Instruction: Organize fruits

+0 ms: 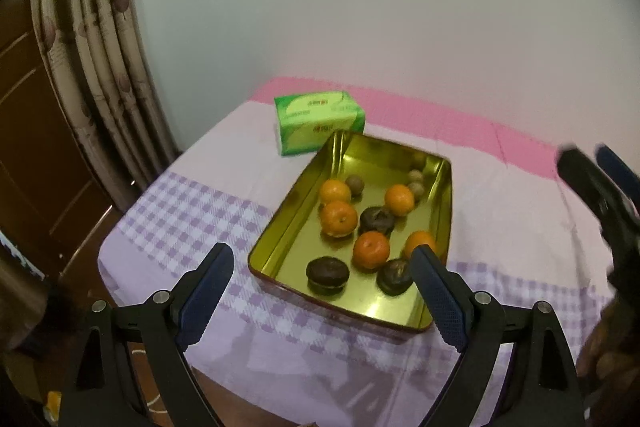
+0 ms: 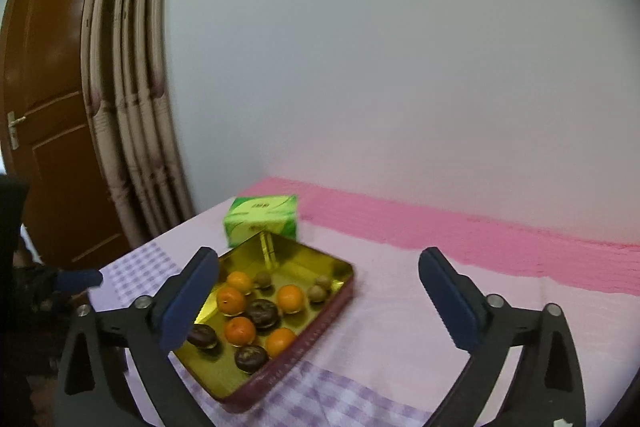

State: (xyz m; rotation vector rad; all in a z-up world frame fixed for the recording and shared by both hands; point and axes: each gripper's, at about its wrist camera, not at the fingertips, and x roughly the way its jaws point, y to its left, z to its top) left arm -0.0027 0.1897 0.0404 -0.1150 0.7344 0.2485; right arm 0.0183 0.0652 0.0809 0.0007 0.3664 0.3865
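A gold tin tray (image 1: pixel 280 227) (image 2: pixel 320 327) lies on the cloth-covered table. It holds several oranges (image 1: pixel 338 219) (image 2: pixel 231 299), three dark brown round pieces (image 1: pixel 327 271) (image 2: pixel 262 313) and a few small brown round fruits (image 1: pixel 353 184) (image 2: pixel 316 293). My left gripper (image 1: pixel 322 255) hovers open over the tray's near end, nothing between its fingers. My right gripper (image 2: pixel 319 255) stands open and empty above the tray's right side and the bare cloth. It shows blurred at the right edge of the left wrist view (image 1: pixel 592 163).
A green tissue pack (image 1: pixel 320 123) (image 2: pixel 262 219) stands just behind the tray. The table cloth (image 1: pixel 180 211) is lilac check with a pink band (image 2: pixel 480 239) along the white wall. Curtains (image 2: pixel 128 107) and a brown door (image 2: pixel 48 87) are at the left.
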